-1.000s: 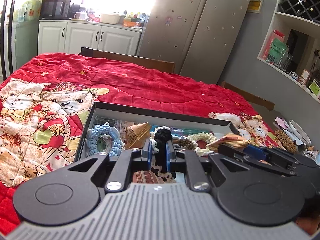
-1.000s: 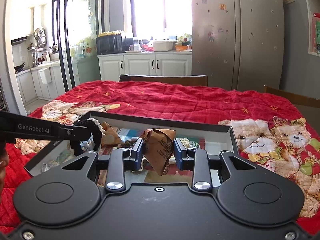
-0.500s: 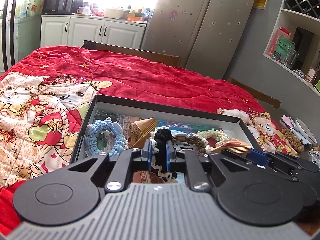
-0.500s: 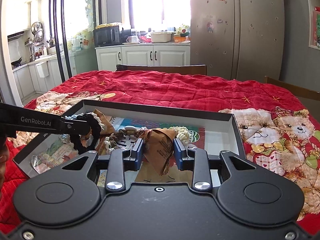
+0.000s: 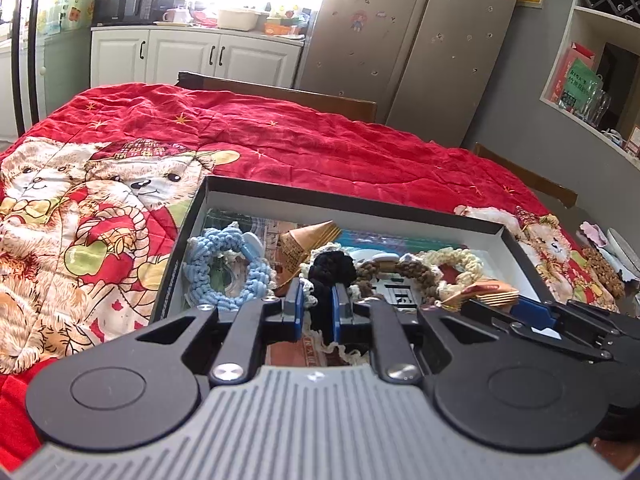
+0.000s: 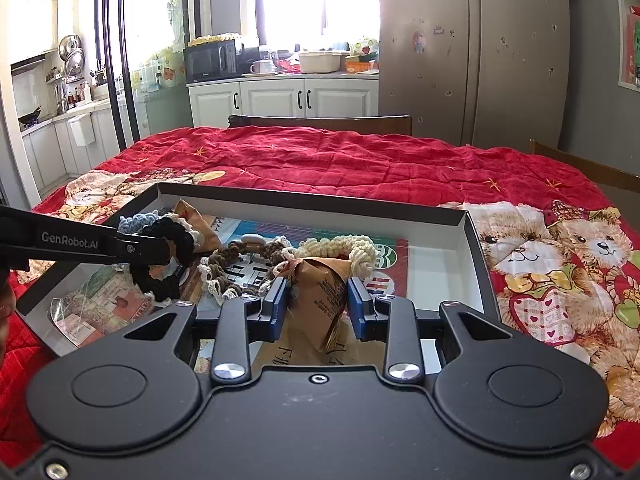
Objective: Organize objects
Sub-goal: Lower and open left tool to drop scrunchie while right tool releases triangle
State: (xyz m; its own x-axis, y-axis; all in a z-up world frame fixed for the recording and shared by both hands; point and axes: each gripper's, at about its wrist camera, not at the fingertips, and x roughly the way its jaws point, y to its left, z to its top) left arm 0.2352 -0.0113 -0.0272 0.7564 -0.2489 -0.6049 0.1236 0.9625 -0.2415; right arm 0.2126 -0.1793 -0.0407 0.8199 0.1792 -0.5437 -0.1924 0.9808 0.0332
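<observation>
Across the left of both views, the bench under its red teddy-bear quilt (image 5: 280,148) has loads of bare room: the whole far half up to the chair backs is clear cloth, and the strip left of the box is too. Center frame sits the shallow black box (image 5: 348,202), its far wall running straight across and its left wall angling toward the camera. Most of the clutter is piled in the box's left and middle: a blue crochet ring (image 5: 224,276) hard against the left wall, a brown paper cone (image 5: 304,240) just right of it, then a brown braided piece (image 5: 412,270) and a cream crochet ring (image 5: 456,264). In the right wrist view the right end of the box floor (image 6: 436,276) is bare white, so that's the open spot.

Left claw (image 5: 316,312) is pinched nearly closed on a black crochet scrunchie with a cream edge (image 5: 332,268), carried just over the box's near left part; you can see it from the side in the right wrist view too (image 6: 168,256).

Right claw (image 6: 318,308) is partly closed, both blue pads pressing a brown paper packet (image 6: 320,304), point hanging down, above the box's near middle. Lower right in the left view, that same claw shows up with the folded packet edge poking out.
</observation>
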